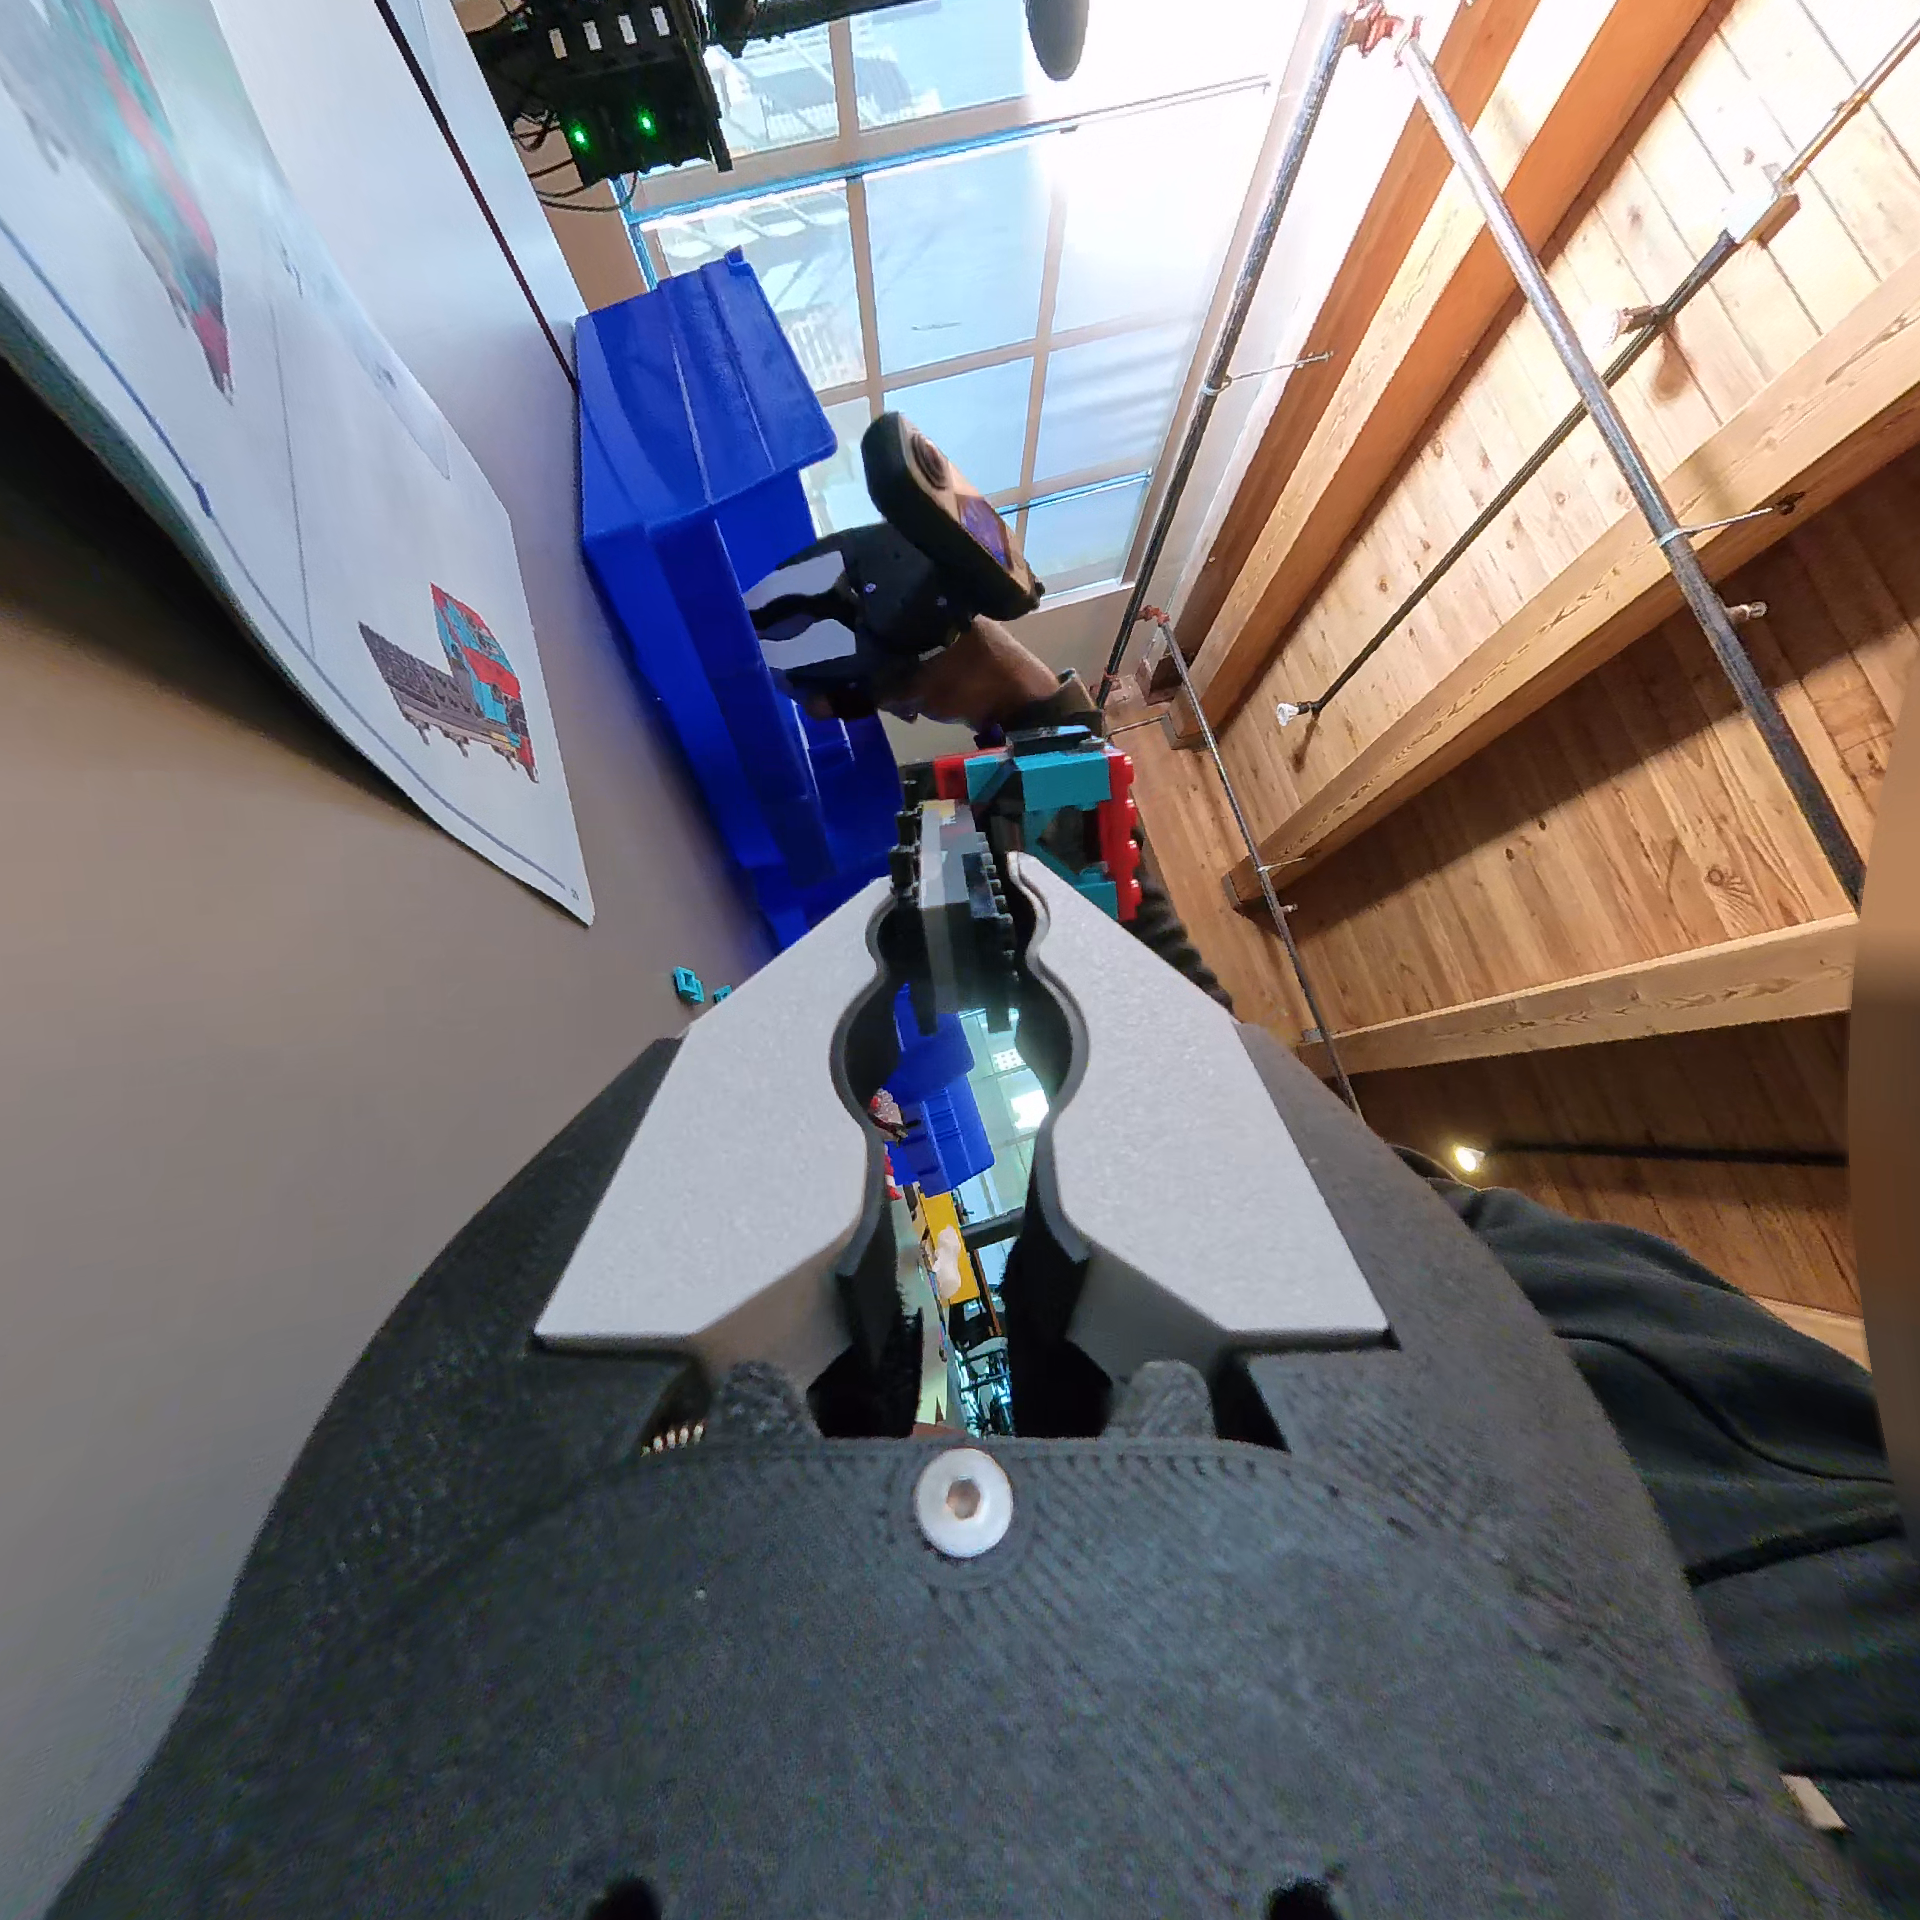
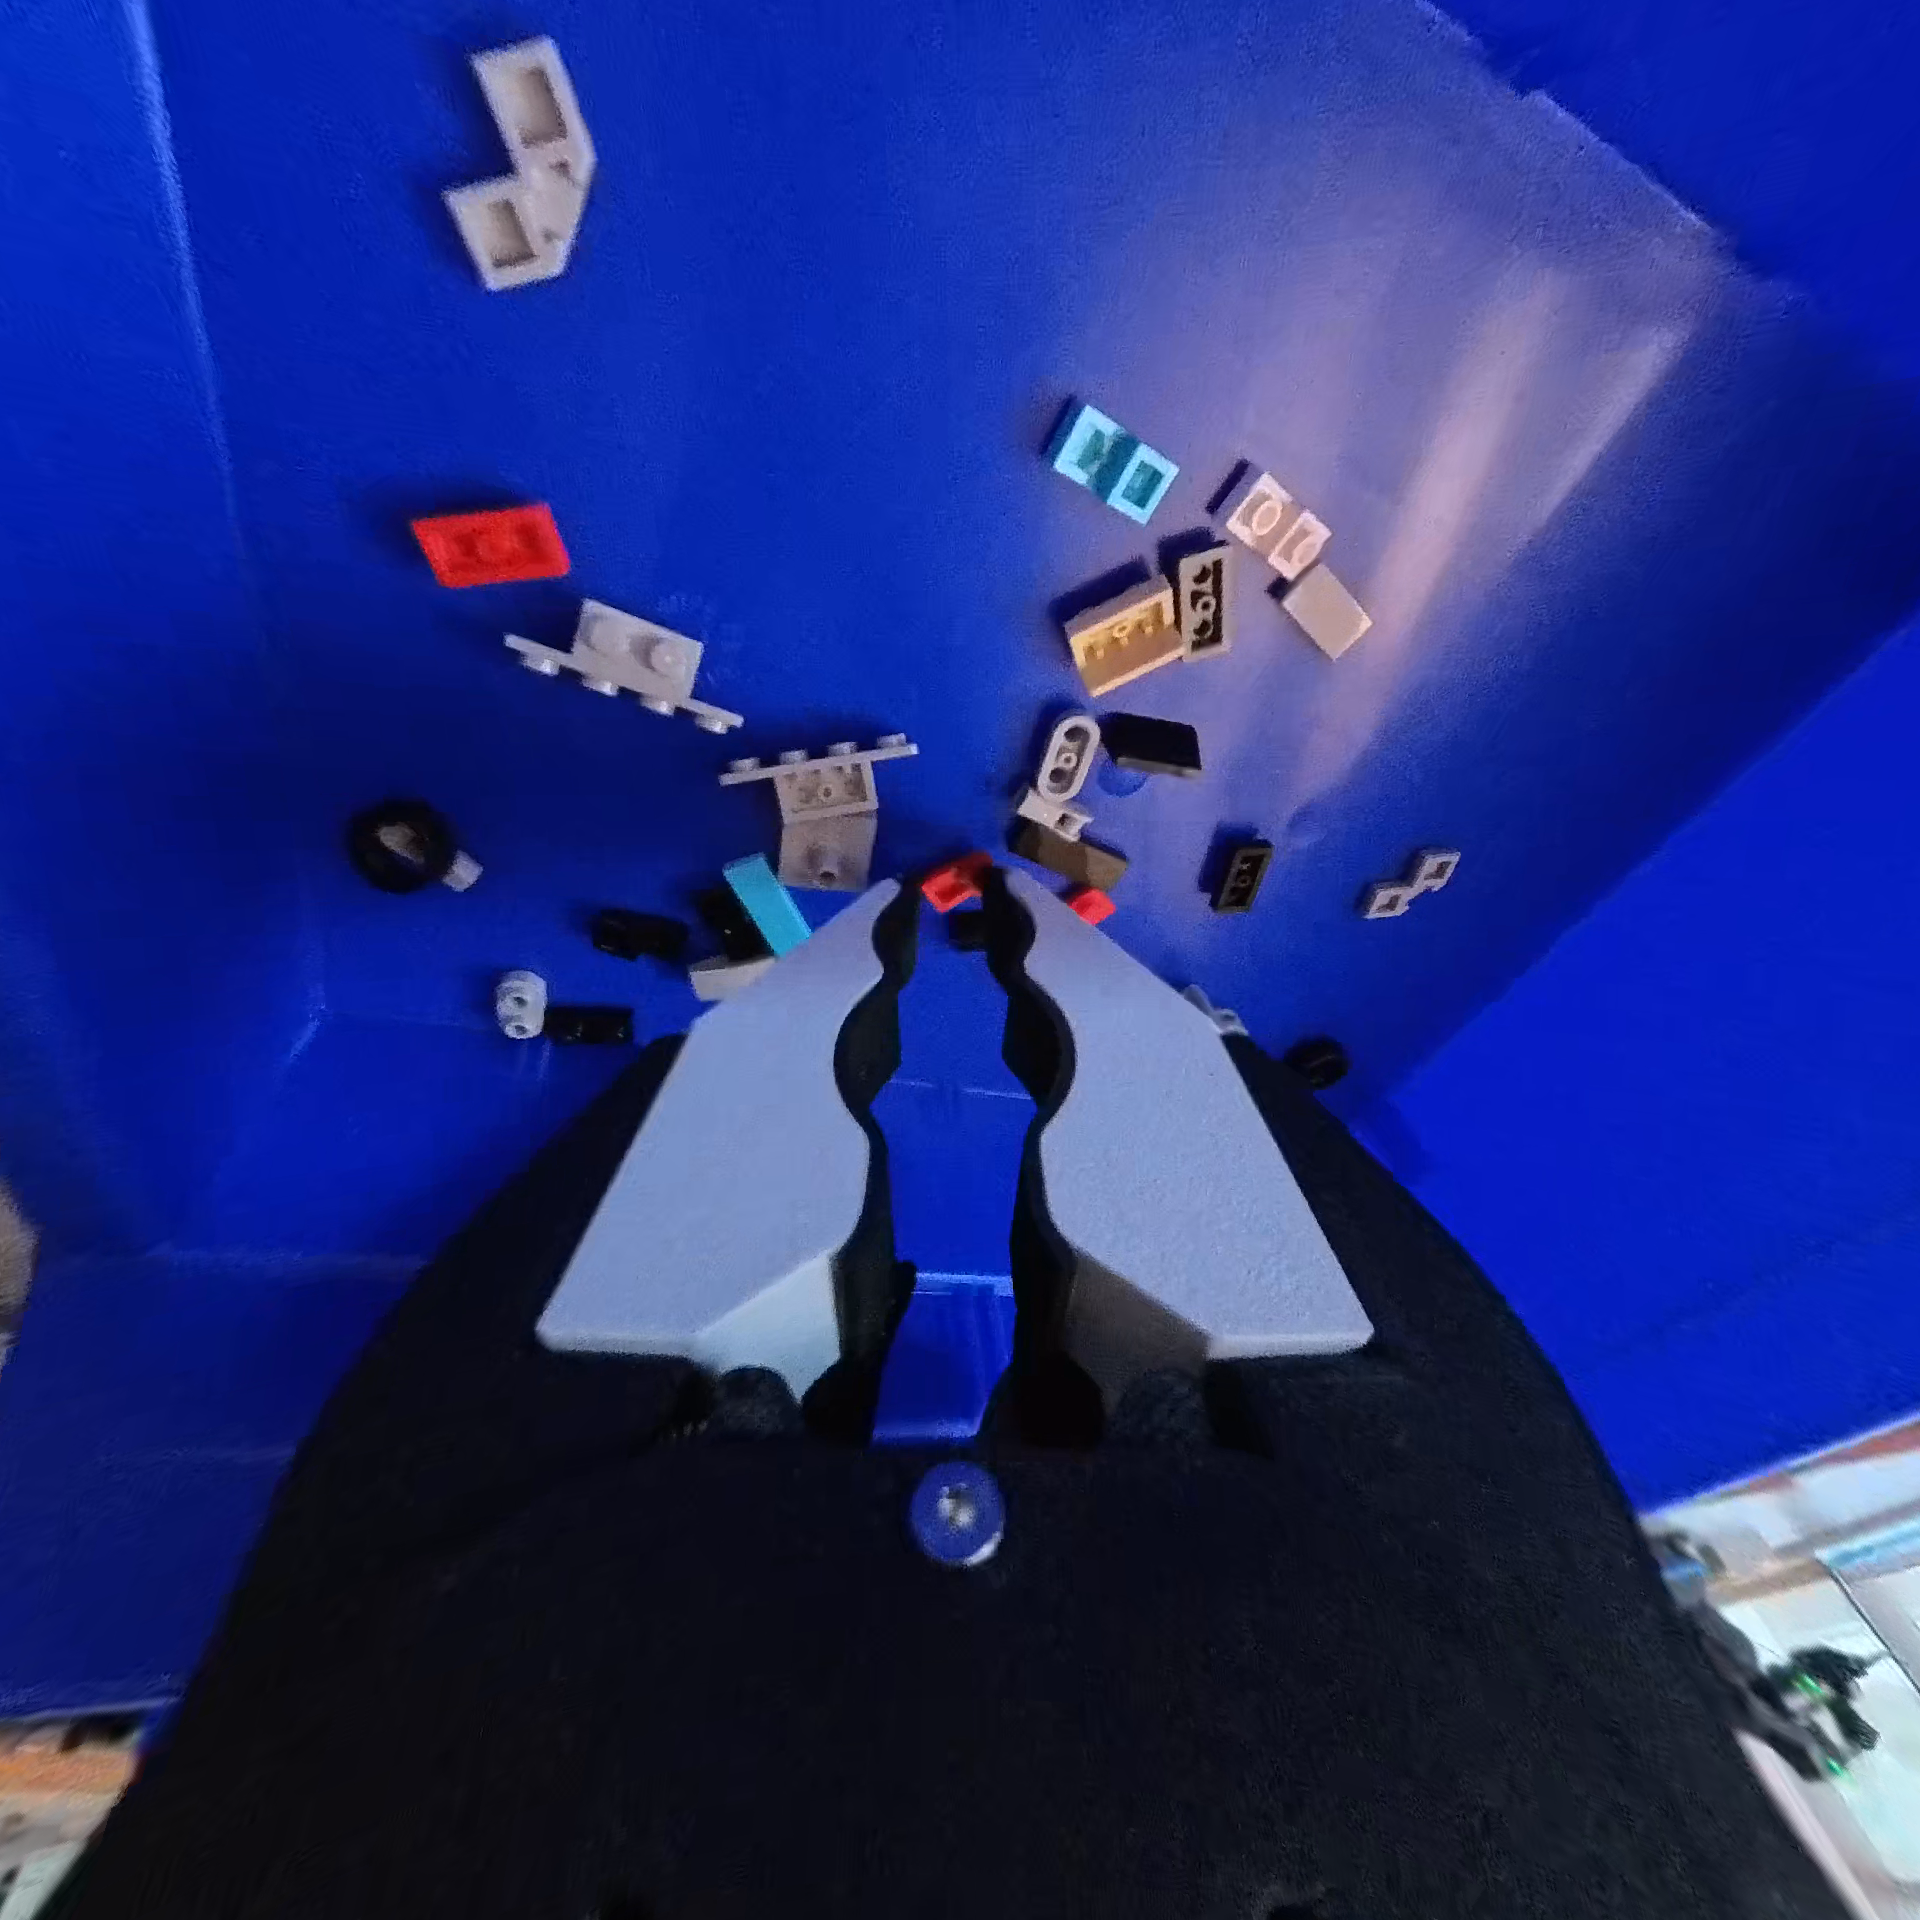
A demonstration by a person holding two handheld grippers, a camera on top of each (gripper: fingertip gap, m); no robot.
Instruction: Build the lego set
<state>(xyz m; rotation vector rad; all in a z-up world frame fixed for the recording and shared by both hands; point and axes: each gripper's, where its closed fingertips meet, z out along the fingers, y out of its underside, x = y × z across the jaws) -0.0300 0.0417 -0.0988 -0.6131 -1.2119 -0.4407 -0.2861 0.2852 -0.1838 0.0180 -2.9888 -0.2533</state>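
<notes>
Grey fingers of the left gripper (image 1: 961, 883) clamp the part-built lego model (image 1: 1023, 831) near the blue bin (image 1: 707, 582); far inside it, the right gripper (image 2: 943, 883), slightly apart, reaches a small red piece (image 2: 956, 881), likely picking next

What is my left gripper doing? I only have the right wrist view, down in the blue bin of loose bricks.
Observer: The left gripper is shut on the partly built grey, teal and red lego model, held clear of the brown table.
Operator: Where is the instruction sheet?
Observer: The white printed instruction sheet lies on the table beside the blue plastic bins.
Operator: Any loose pieces outside?
Observer: Small teal bricks lie on the table near the sheet's corner.
</notes>
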